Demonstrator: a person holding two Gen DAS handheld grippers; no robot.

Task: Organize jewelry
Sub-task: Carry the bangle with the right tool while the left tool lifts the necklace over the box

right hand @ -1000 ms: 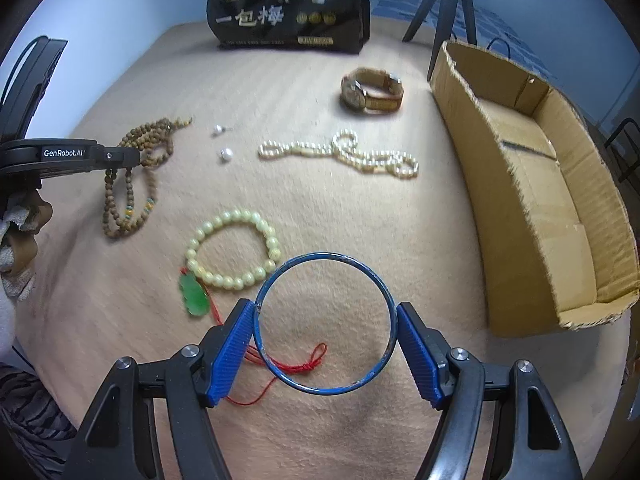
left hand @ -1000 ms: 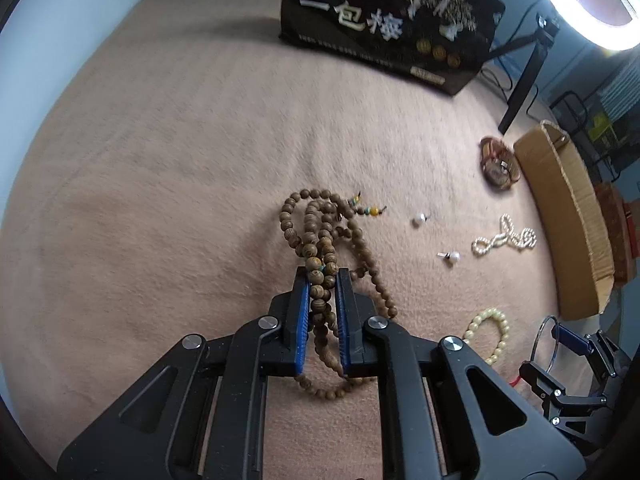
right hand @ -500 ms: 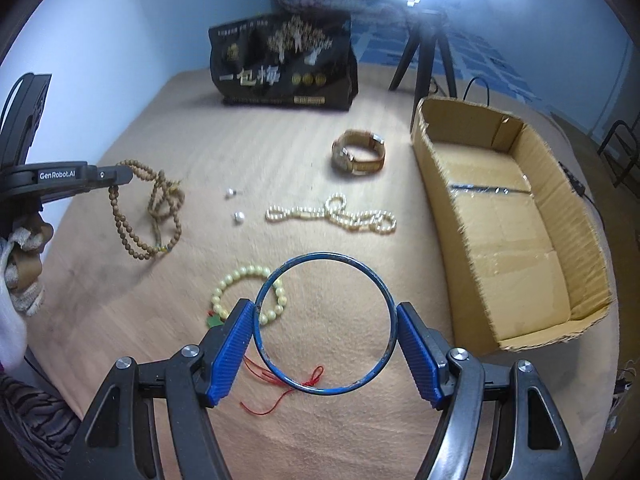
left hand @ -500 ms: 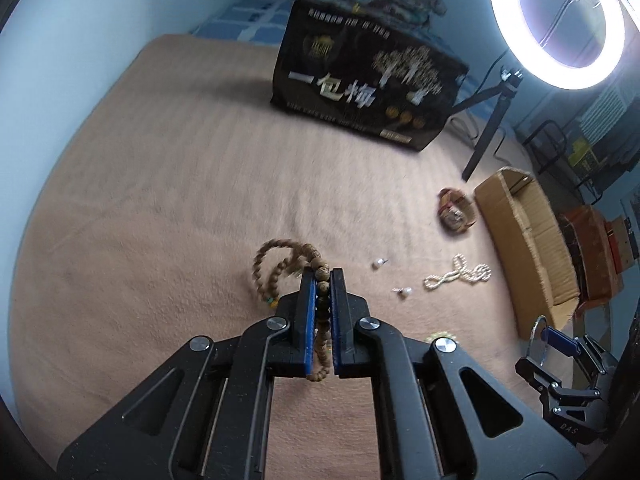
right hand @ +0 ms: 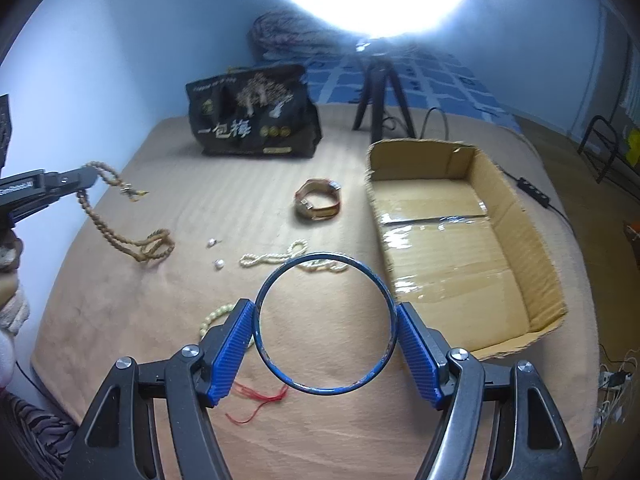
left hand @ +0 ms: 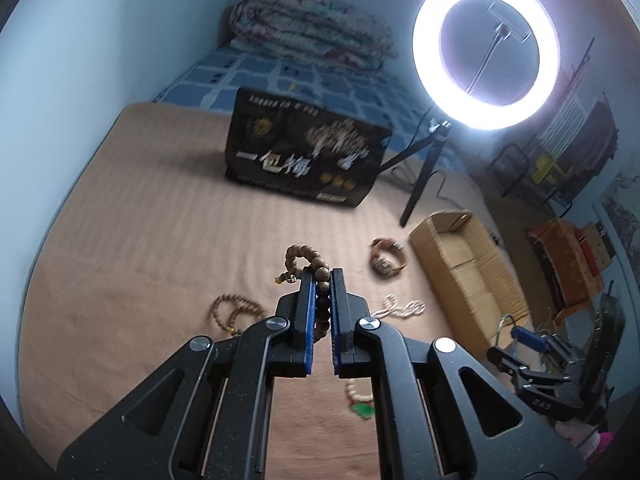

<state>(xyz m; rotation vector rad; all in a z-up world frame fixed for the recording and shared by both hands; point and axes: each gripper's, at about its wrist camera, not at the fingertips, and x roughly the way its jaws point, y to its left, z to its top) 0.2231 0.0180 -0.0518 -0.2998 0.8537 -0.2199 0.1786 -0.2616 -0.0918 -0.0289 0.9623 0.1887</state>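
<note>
Wooden bead strand pinched between the blue pads of the left tool, jaws clamped tight on it. One loop arches above the fingertips; the rest hangs down, its lower end trailing in a small coil on the tan blanket, as the right wrist view shows.

Blue bangle held by the right tool, pads pressed against its two outer sides, ring held above the blanket.

On the blanket: pearl strand just beyond the bangle, two loose pearl earrings to its left, pale bead bracelet partly hidden behind the right tool's left finger, red cord beneath. Wristwatch farther back, near the cardboard box. Box is open-topped, tape across its floor.

Behind: black printed bag, upright. Ring light on a tripod, lit.
</note>
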